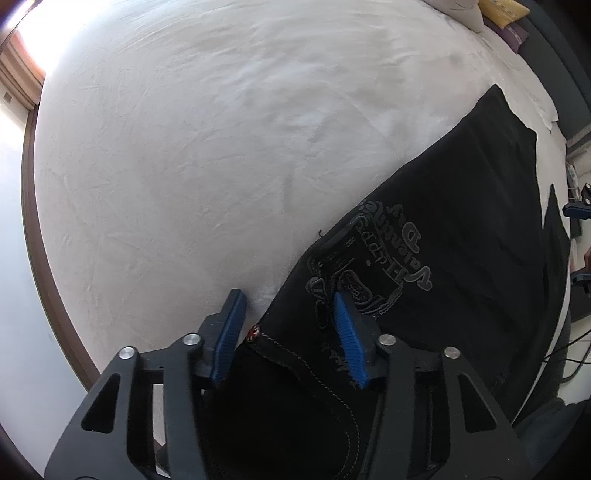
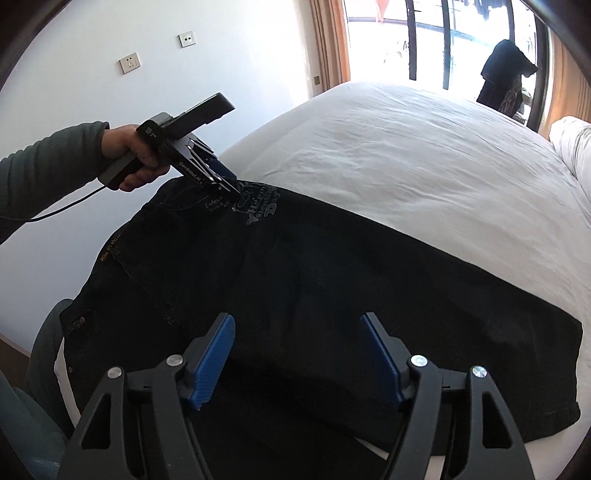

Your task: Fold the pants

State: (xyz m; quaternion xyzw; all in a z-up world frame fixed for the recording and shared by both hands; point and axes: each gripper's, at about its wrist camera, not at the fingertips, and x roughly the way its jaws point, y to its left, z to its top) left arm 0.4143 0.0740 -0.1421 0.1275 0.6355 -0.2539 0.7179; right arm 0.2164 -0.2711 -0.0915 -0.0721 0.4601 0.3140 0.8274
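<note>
Black jeans (image 1: 461,229) with grey printed lettering lie flat along the near side of a white bed; in the right wrist view the pants (image 2: 332,280) stretch from the waist at left to the leg ends at right. My left gripper (image 1: 286,301) is open, its jaws straddling the far edge of the pants near the waistband and print; it also shows in the right wrist view (image 2: 231,190), low on the fabric there. My right gripper (image 2: 297,321) is open and empty, just above the legs at the near edge.
The white bed sheet (image 1: 203,147) spreads beyond the pants. Pillows (image 1: 458,11) and a yellow item (image 1: 504,11) lie at the head. A wall with sockets (image 2: 130,63) and a bright window (image 2: 424,40) stand beyond the bed. A wooden bed frame edge (image 1: 40,258) runs along the left.
</note>
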